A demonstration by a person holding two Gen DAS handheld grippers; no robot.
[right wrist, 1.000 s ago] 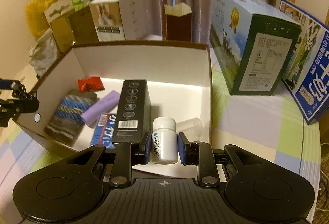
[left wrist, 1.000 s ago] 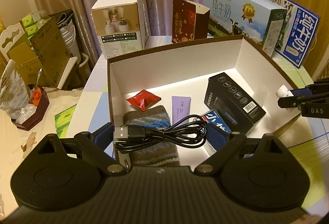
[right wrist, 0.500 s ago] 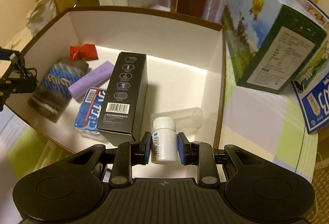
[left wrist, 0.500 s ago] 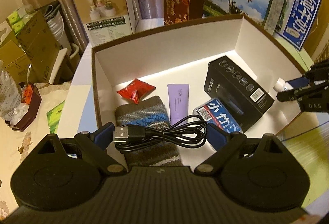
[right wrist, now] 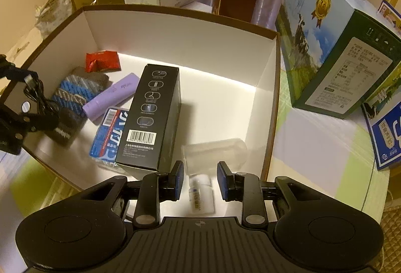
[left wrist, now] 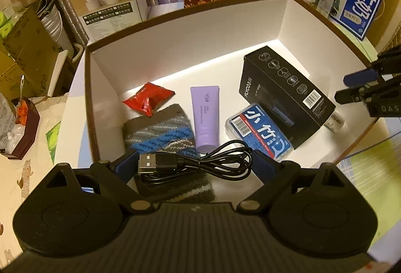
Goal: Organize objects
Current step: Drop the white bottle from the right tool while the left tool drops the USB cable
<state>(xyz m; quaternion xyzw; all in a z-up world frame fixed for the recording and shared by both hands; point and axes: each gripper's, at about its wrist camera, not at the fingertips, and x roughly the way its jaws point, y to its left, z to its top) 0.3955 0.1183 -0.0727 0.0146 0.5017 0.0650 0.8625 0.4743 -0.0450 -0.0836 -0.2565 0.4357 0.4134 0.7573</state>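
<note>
A brown-rimmed white box (left wrist: 88, 97) holds a red packet (left wrist: 147, 99), a striped knit sleeve (left wrist: 160, 135), a purple tube (left wrist: 205, 115), a blue floss pack (left wrist: 259, 132) and a black carton (left wrist: 285, 95). My left gripper (left wrist: 195, 165) is shut on a coiled black USB cable (left wrist: 190, 164), held over the box's near-left corner above the knit sleeve. My right gripper (right wrist: 200, 180) hangs open over the box's (right wrist: 275, 97) near-right corner. A small white bottle (right wrist: 200, 191), blurred, lies just beneath its parted fingers, next to the black carton (right wrist: 153, 115). The bottle (left wrist: 335, 121) also shows in the left wrist view.
A clear plastic cup (right wrist: 215, 152) lies in the box ahead of the bottle. Milk cartons (right wrist: 333, 52), a dark red carton (right wrist: 238, 0) and a white product box (left wrist: 105, 0) stand behind and beside the box. More cardboard boxes (left wrist: 27, 47) stand off the table's left.
My right gripper has opened and let go of the white bottle, which now lies in the box. Both grippers came in closer over the box; the left still holds the cable.
</note>
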